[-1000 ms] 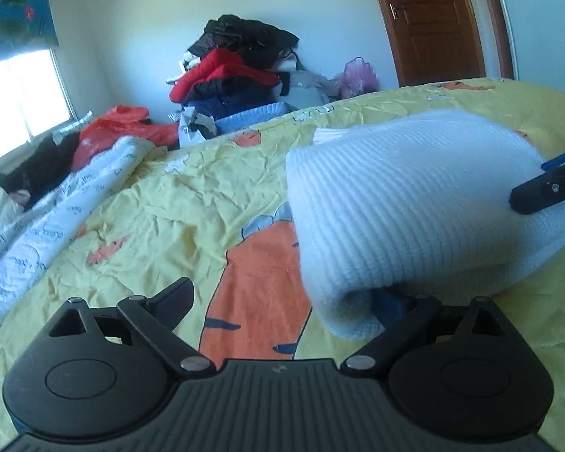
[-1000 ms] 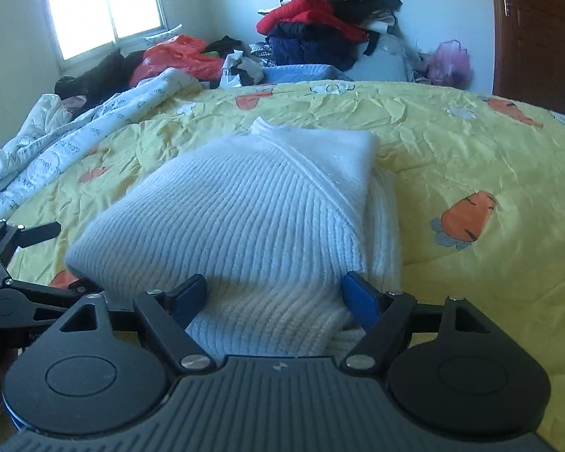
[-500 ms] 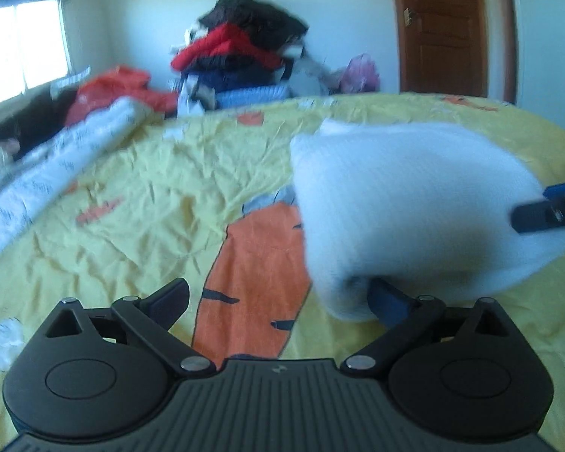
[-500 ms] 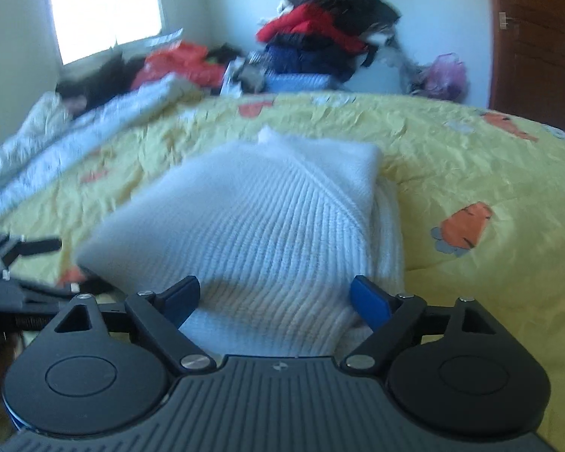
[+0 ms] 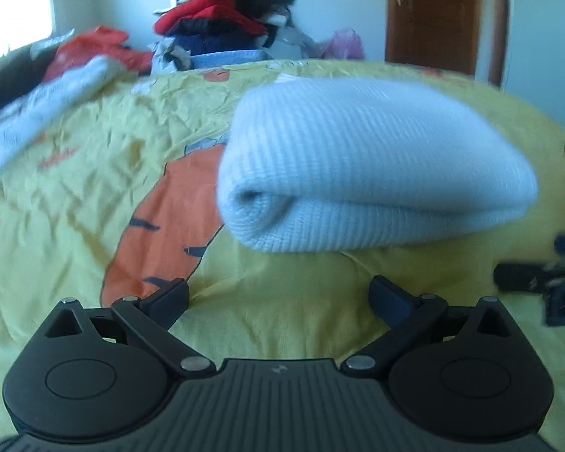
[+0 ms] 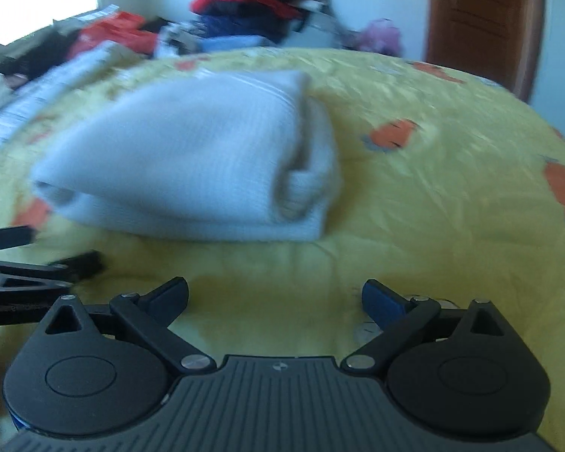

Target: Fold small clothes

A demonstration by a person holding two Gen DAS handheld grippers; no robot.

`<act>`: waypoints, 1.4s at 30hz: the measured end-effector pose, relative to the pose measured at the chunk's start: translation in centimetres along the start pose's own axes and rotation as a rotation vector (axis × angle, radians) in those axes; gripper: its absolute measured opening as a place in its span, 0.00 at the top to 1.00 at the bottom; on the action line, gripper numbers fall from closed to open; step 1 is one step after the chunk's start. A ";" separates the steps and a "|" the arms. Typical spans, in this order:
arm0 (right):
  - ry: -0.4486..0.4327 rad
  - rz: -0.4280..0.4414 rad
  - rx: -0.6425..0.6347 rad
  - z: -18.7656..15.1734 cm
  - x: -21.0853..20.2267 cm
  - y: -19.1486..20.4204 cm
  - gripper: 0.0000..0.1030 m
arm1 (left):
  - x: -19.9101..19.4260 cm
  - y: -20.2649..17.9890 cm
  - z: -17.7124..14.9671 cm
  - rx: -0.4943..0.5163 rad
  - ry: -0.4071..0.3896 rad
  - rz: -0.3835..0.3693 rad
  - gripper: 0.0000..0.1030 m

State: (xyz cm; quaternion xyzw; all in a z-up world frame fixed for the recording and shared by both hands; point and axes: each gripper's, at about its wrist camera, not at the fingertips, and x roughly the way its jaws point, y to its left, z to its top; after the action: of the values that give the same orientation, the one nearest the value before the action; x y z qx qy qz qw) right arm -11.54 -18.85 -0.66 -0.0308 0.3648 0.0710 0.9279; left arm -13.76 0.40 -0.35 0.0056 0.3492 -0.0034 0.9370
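Since a sec ago both grippers have let go of the white ribbed-knit folded garment (image 5: 373,173) and pulled back toward the person: before, the left gripper's (image 5: 278,295) right finger was tucked under the near corner & the right gripper (image 6: 275,295) straddled the near edge; now neither touches it. Left gripper is spread wide w/ nothing between its fingers, only bare bedsheet in front. Right gripper likewise splayed and empty, backed off w/ a strip of sheet between it and the cloth. The garment lies as a thick bundle on the yellow carrot-print bedsheet (image 5: 75,196), roughly mid-bed, rounded fold edge facing the left cam, stacked layer ends visible at its right end in the right cam (image 6: 192,165). Judged from that: the fold looks finished, and the retreat w/ fingers apart is prob. so they clear the bundle w/o dragging layers loose. Right gripper's fingertips show at the right edge of the left view, near the bundle but apart. Both views are motion-blurred, so fine detail is hard to tell. Behind the bed sits a heap of red, dark & blue clothes (image 5: 222,26), beside a brown wooden door (image 5: 433,15); prob. more items to fold.
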 end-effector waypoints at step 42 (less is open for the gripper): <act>-0.095 -0.107 0.067 -1.1 1.6 0.2 0.00 | 0.8 0.8 0.5 -0.001 -0.016 0.006 0.00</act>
State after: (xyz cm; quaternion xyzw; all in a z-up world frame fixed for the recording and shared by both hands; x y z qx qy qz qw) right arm -11.20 -18.57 -2.54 -0.0160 0.3203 0.0104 0.9471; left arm -12.82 1.23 -0.51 0.0064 0.3416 -0.0004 0.9398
